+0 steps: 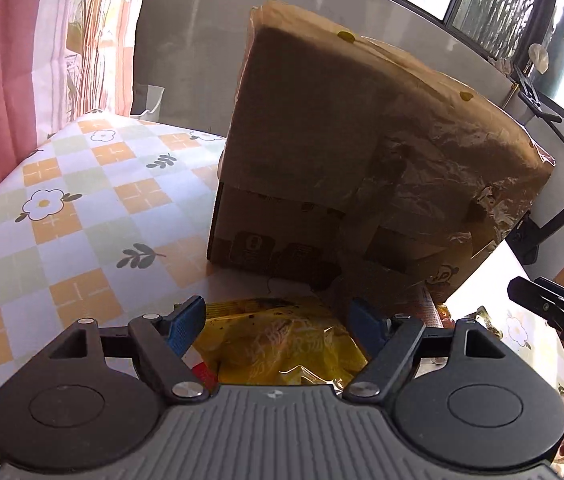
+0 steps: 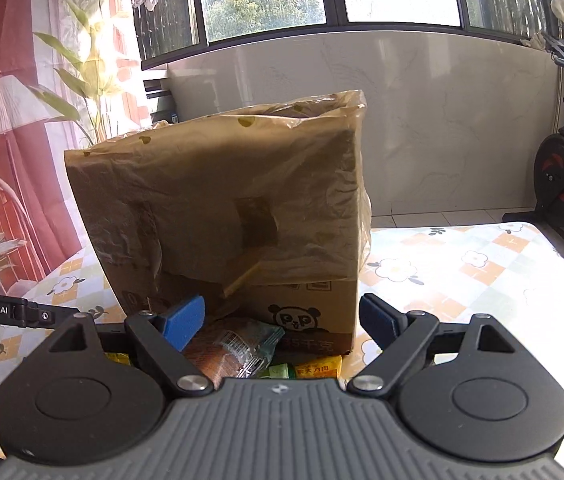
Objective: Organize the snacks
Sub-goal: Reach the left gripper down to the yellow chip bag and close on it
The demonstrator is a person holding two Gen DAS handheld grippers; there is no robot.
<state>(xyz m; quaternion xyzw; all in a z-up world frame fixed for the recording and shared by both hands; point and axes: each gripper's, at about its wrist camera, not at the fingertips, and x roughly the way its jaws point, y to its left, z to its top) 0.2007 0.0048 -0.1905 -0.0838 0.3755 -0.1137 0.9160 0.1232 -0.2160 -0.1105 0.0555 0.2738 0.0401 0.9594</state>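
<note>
Both the left gripper [image 1: 272,322] and right gripper [image 2: 282,320] gape empty above half-hidden snack packets [image 2: 238,346] beside a plastic-lined cardboard box [image 2: 222,208].

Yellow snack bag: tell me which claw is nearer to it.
Left. The left claw is open with the yellow snack bag lying between its fingers. The right claw is off to the side, open over a brown packet in front of the cardboard box.
</note>
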